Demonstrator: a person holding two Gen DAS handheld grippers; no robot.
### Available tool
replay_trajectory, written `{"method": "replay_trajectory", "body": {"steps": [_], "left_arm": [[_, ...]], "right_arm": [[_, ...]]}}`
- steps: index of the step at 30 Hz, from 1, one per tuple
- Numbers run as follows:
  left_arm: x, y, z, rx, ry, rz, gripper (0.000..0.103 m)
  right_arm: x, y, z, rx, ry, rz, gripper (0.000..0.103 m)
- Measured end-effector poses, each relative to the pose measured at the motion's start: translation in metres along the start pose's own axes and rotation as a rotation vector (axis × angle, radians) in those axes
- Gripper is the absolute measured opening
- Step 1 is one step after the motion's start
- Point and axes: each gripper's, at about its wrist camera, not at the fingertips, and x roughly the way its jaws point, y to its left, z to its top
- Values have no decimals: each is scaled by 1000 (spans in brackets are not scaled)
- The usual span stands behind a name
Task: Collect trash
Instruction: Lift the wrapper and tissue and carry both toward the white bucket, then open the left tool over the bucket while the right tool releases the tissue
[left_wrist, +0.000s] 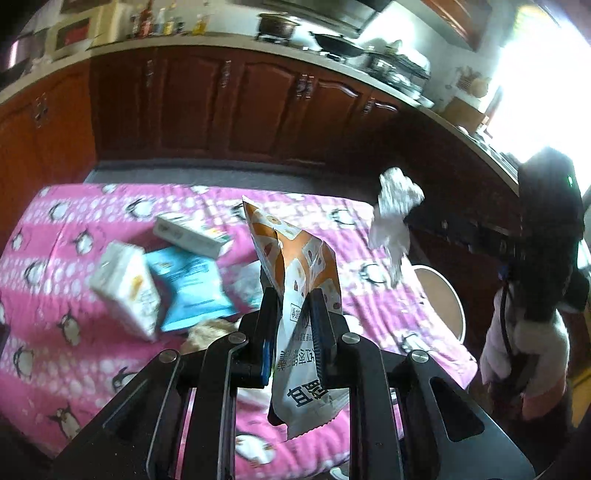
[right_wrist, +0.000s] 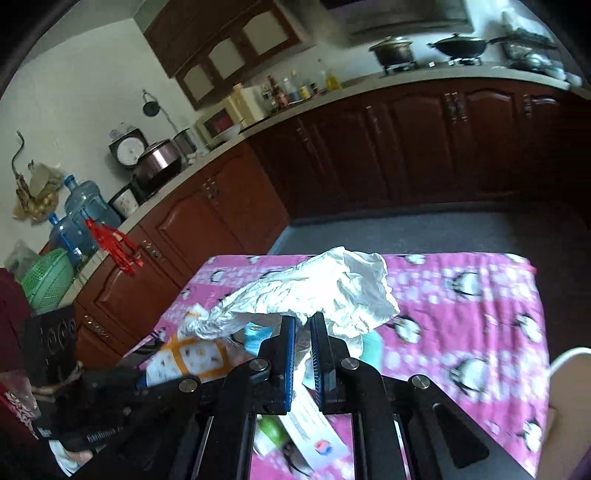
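Note:
My left gripper (left_wrist: 293, 295) is shut on an orange-and-white snack wrapper (left_wrist: 291, 266), held upright above the pink penguin-print tablecloth (left_wrist: 74, 288). My right gripper (right_wrist: 303, 325) is shut on a crumpled white tissue (right_wrist: 325, 288), held above the same cloth (right_wrist: 461, 314). In the left wrist view the tissue (left_wrist: 393, 221) hangs in the air at the right. In the right wrist view the snack wrapper (right_wrist: 192, 358) and left gripper body show at lower left. On the table lie a white carton (left_wrist: 127, 288), a blue packet (left_wrist: 188, 284) and a white box (left_wrist: 190, 236).
Dark wooden kitchen cabinets (left_wrist: 229, 107) and a counter with pots run behind the table. A round stool (left_wrist: 443, 299) stands at the table's right edge. Water jugs (right_wrist: 85, 210) and a green basket (right_wrist: 48, 280) sit at the left. A paper (right_wrist: 314, 432) lies under the right gripper.

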Motion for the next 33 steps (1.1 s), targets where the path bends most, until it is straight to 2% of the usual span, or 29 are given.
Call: {"method": "replay_trajectory", "body": {"steps": [7, 18, 26, 33], "left_arm": [[20, -53, 11, 98, 21, -62, 15], [80, -152, 10, 252, 100, -146, 15], [124, -208, 5, 332, 144, -210, 15], [164, -244, 1, 344, 207, -268, 15]], "right_arm": [[-58, -48, -28, 100, -45, -98, 8], [-131, -129, -67, 260, -76, -288, 8], [-161, -184, -97, 366, -64, -402, 8], [-169, -220, -123, 435, -24, -490, 8]]}}
